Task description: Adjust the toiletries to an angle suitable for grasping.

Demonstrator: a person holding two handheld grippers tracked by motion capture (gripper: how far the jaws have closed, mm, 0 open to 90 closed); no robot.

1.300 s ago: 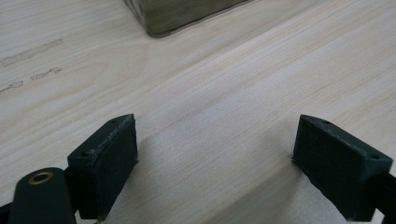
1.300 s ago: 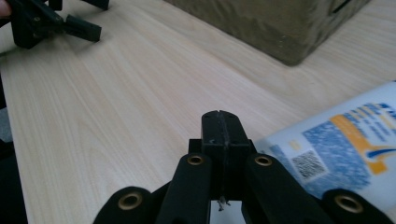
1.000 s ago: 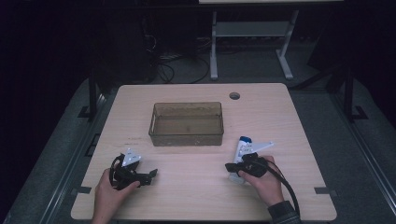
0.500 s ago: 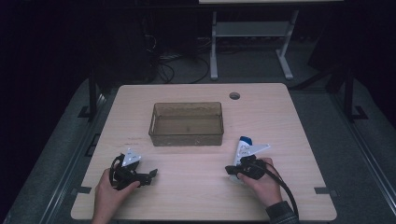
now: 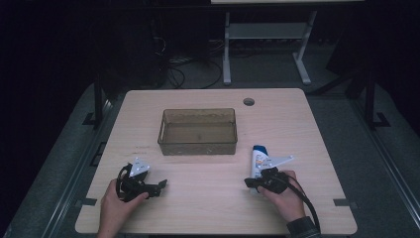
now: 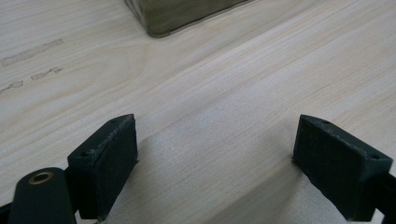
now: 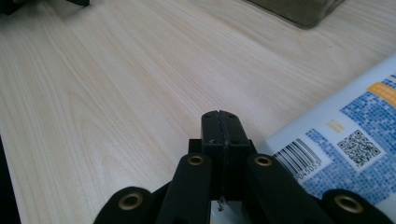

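Shampoo bottle [image 5: 258, 159], white plastic with a dark blue cap and a blue mosaic-patterned back label, lies flat on the table just beside my right gripper [image 5: 251, 183], cap end pointing toward the bin. In the right gripper view its label [image 7: 355, 144] shows a barcode, a QR code and a small orange patch, and the bottle's smooth white edge runs right next to my jaws without lying between them. My right gripper's two black jaws are pressed flat together, pad against pad, with nothing pinched; brass-coloured rivets dot its linkage arms.

My left gripper [image 5: 161, 184] rests low over the near left part of the table, well apart from the bottle. Its matte, blocky rubber pads [image 6: 109, 154] stand spread wide with bare wood between them.

Farther out, a rectangular bin [image 5: 198, 131] of translucent smoky brown plastic with rounded corners sits in the middle of the table. The tabletop [image 5: 208, 208] is pale laminate with a fine, straight wood grain, and it has a round cable hole [image 5: 248, 101] near the far edge.
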